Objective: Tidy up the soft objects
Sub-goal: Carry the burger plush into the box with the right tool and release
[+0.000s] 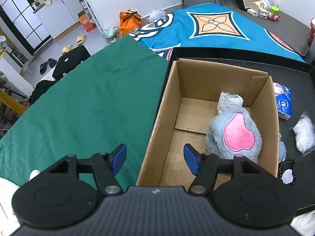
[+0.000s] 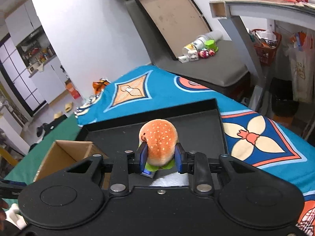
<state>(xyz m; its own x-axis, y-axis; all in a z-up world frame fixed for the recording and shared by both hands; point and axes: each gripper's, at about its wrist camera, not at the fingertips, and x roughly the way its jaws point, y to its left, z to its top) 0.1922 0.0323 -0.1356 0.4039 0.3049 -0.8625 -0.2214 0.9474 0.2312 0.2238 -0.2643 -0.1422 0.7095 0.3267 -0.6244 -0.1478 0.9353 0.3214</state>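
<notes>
My left gripper [image 1: 154, 158] is open and empty, hovering over the near left wall of the open cardboard box [image 1: 169, 98]. Inside the box lie a grey plush with a pink patch [image 1: 234, 135] and a clear plastic bag [image 1: 229, 102]. My right gripper [image 2: 160, 155] is shut on a plush hamburger [image 2: 158, 139] with a sesame bun and green lettuce edge, held above the black tray [image 2: 196, 123]. The box [image 2: 65, 153] shows to its lower left.
The box stands in a black tray [image 1: 295, 74] on a bed with a green cloth [image 1: 88, 102] and a blue patterned blanket [image 1: 206, 25]. A blue tissue pack [image 1: 283, 102], a crumpled plastic bag [image 1: 304, 135] and a black-and-white item [image 1: 287, 174] lie right of the box.
</notes>
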